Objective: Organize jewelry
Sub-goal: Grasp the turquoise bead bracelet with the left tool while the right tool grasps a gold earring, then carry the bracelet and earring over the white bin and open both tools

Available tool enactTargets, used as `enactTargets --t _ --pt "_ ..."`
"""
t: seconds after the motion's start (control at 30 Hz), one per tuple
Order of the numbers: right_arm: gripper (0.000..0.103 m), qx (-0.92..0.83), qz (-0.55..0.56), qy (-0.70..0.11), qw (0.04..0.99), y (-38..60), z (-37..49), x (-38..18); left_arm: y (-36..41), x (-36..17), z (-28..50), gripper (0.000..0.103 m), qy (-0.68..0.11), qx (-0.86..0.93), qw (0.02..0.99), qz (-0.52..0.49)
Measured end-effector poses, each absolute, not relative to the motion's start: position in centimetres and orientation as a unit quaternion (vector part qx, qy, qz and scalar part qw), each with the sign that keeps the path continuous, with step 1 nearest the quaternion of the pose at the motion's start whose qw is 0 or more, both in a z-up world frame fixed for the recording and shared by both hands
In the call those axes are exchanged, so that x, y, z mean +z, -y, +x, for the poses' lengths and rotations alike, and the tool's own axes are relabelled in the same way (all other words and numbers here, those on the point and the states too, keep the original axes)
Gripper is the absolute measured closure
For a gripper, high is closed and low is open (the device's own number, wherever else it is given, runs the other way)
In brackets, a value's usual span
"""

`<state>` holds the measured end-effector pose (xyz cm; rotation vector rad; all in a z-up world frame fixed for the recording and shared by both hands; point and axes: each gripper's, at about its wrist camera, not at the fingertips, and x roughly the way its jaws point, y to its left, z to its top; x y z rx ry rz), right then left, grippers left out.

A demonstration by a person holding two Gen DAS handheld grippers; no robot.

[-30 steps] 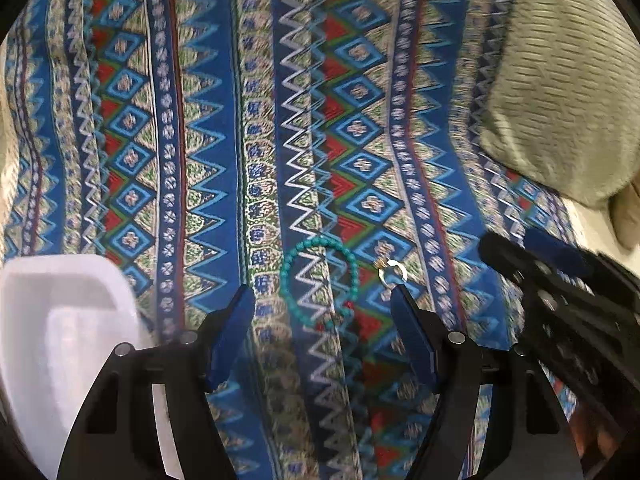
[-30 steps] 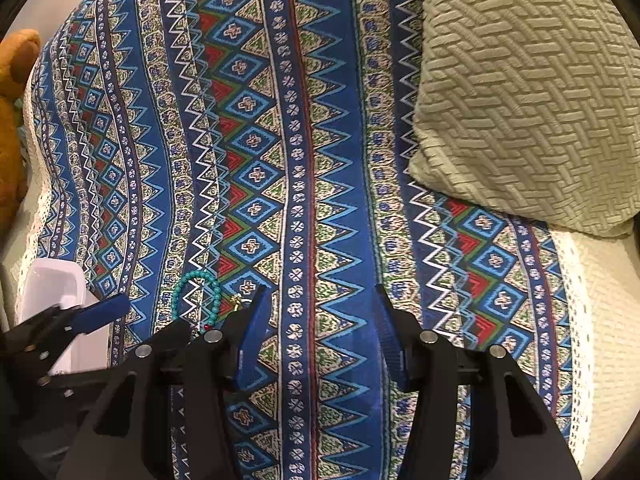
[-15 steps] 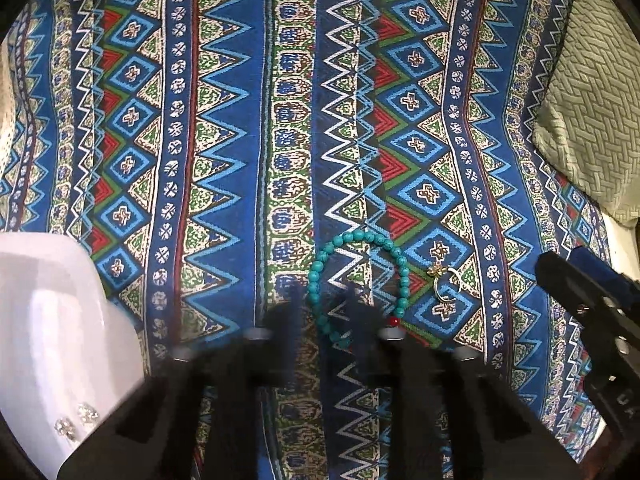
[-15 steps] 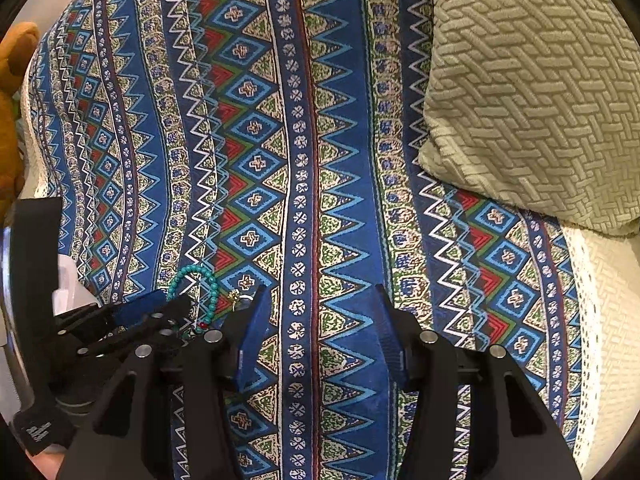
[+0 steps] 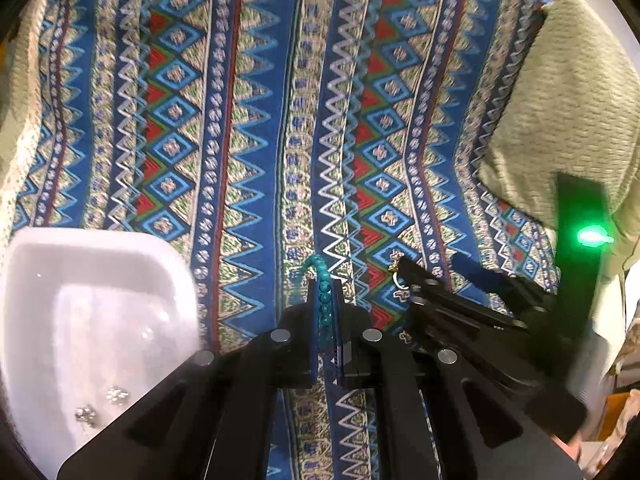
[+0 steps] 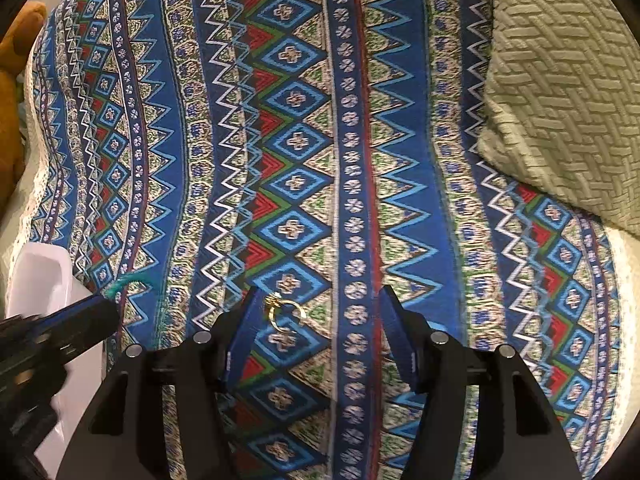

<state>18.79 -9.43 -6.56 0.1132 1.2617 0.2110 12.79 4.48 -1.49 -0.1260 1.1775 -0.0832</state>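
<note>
Left wrist cam: left gripper is pinching the turquoise bracelet just off the cloth. Right gripper is hanging open over the gold ring; beads slipping out before reaching the white tray is looking like the real risk.

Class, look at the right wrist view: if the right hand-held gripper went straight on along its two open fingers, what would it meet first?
Probably the patterned cloth: the right hand-held gripper points at bare fabric. The gold ring lies beside its left finger, off the centre line. Depth is unclear.
</note>
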Motion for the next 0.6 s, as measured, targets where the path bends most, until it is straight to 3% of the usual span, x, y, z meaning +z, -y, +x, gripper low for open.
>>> enactTargets --t 0.23,0.3,0.37,0.43,0.6 --pt "0.044 0.102 -0.005 -0.575 0.812 6.7 18.8 -8.1 -5.1 0.0 11.1 0.097 -0.556 -0.051 0.827 -0.064" --pt "0.073 0.109 -0.044 -0.564 0.817 5.5 18.4 -8.2 -5.2 0.0 11.0 0.097 -0.556 -0.050 0.827 -0.063" --pt "0.087 0.118 -0.050 -0.563 0.816 4.5 18.2 -8.4 -5.3 0.1 11.0 0.097 -0.555 -0.048 0.828 -0.067" --pt "0.093 0.119 -0.054 -0.564 0.815 3.8 18.0 -8.5 -5.7 0.3 11.1 0.097 -0.554 -0.048 0.828 -0.070" --pt "0.093 0.135 -0.015 -0.562 0.816 2.9 17.3 -6.7 -6.5 1.8 10.0 0.097 -0.546 -0.057 0.831 -0.085"
